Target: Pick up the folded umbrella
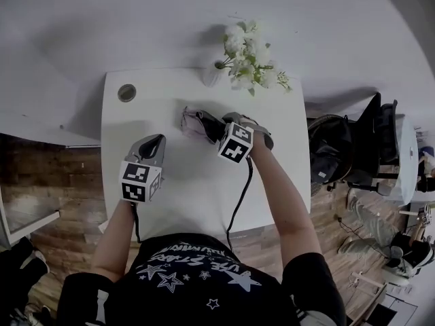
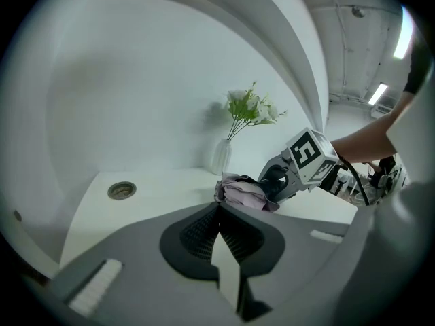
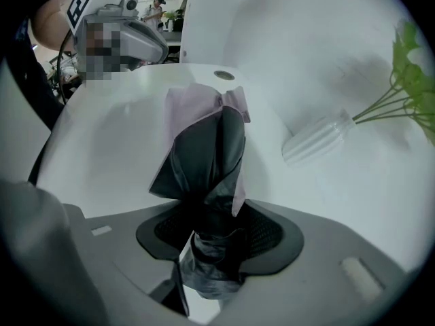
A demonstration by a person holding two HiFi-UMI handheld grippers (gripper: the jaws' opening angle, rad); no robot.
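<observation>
Toward the table's point(image 1: 177, 182) far edge, the right gripper point(image 3: 212, 240) pinches the folded umbrella point(image 3: 204, 148). A firm squeeze before lifting straight up should prevent slipping. The left gripper point(image 2: 219, 212) hovers nearer, jaws pressed together.

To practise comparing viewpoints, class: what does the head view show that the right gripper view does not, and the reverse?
Only the head view: the person's star-printed shirt, the wooden floor, the flowers' white blossoms, and the right tongs from outside.
Only the right gripper view: the folded umbrella seen close, its dark end clamped between those tongs' pads, and a distant standing figure.
Both: the white table, the umbrella, the vase, the table's round hole and the left tongs.
</observation>
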